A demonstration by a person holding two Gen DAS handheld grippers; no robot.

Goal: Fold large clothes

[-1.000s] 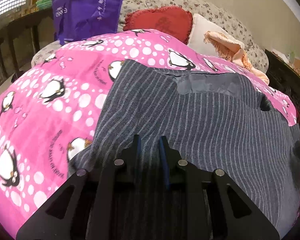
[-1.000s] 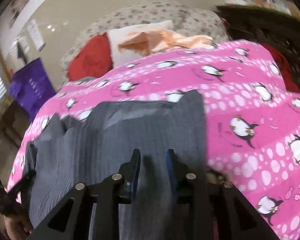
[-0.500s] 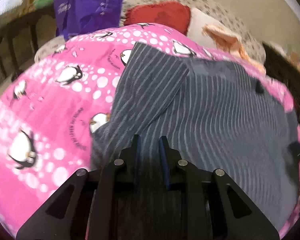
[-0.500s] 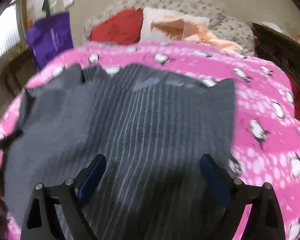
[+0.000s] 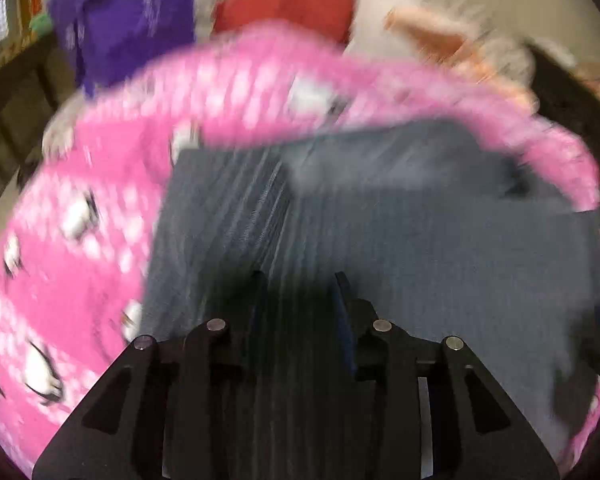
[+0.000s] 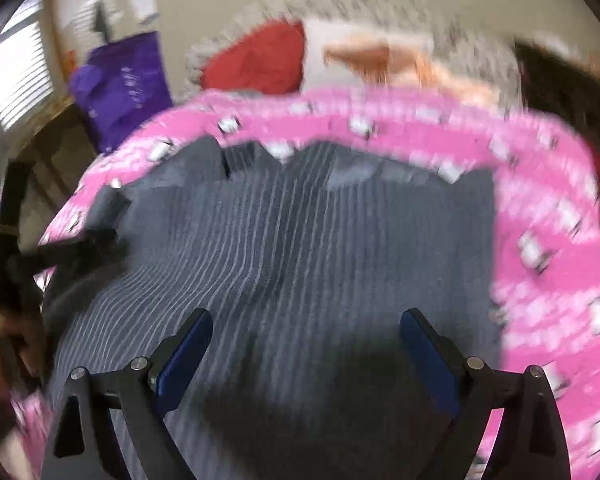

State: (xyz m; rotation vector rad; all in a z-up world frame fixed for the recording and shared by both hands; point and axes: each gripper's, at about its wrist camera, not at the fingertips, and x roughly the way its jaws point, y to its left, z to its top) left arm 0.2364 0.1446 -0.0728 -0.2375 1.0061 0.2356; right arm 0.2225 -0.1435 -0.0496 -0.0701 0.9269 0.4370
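A large grey pinstriped garment (image 5: pixel 380 232) lies spread on a pink penguin-print blanket (image 5: pixel 72 200); it also shows in the right wrist view (image 6: pixel 300 248). My left gripper (image 5: pixel 300 292) hovers over the garment's near part with its jaws partly open and nothing between them. My right gripper (image 6: pixel 304 332) is wide open and empty above the garment's near edge. The left gripper shows dark at the left of the right wrist view (image 6: pixel 80 240). Both views are motion-blurred.
A red cushion (image 5: pixel 288 4), a white pillow with peach cloth (image 5: pixel 432 36) and a purple bag (image 5: pixel 120 20) sit at the bed's head. Dark wooden furniture (image 5: pixel 572 92) stands at the right, a wooden bench (image 5: pixel 16 92) at the left.
Right gripper opened wide and let go of the garment about half a second ago. Left gripper's jaws have since parted, releasing the cloth. Both cameras moved; the garment now lies flatter.
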